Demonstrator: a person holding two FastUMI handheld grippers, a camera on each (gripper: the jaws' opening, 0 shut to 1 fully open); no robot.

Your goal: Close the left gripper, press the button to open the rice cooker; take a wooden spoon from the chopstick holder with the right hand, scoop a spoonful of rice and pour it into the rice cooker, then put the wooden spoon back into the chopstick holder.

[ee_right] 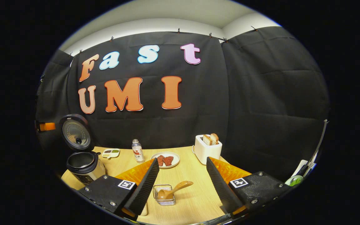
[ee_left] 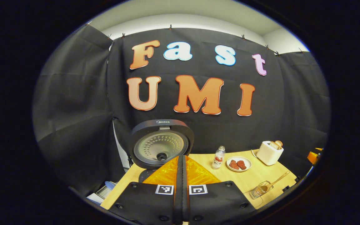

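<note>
On the light wooden tabletop [ee_right: 195,200] | black rice cooker [ee_right: 84,165] lid up | wooden spoon [ee_right: 173,190] in wire holder [ee_right: 165,195], between right gripper [ee_right: 183,184] wide jaws, ready to grasp | left gripper [ee_left: 181,187] jaws closed for pressing.

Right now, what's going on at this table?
A person works two handheld grippers at a wooden table. The rice cooker already stands open, lid up. The left gripper is shut on nothing, in front of the cooker. The right gripper is open, fingers spread either side of the wire holder, where the wooden spoon lies untouched. No rice scooped yet.
</note>
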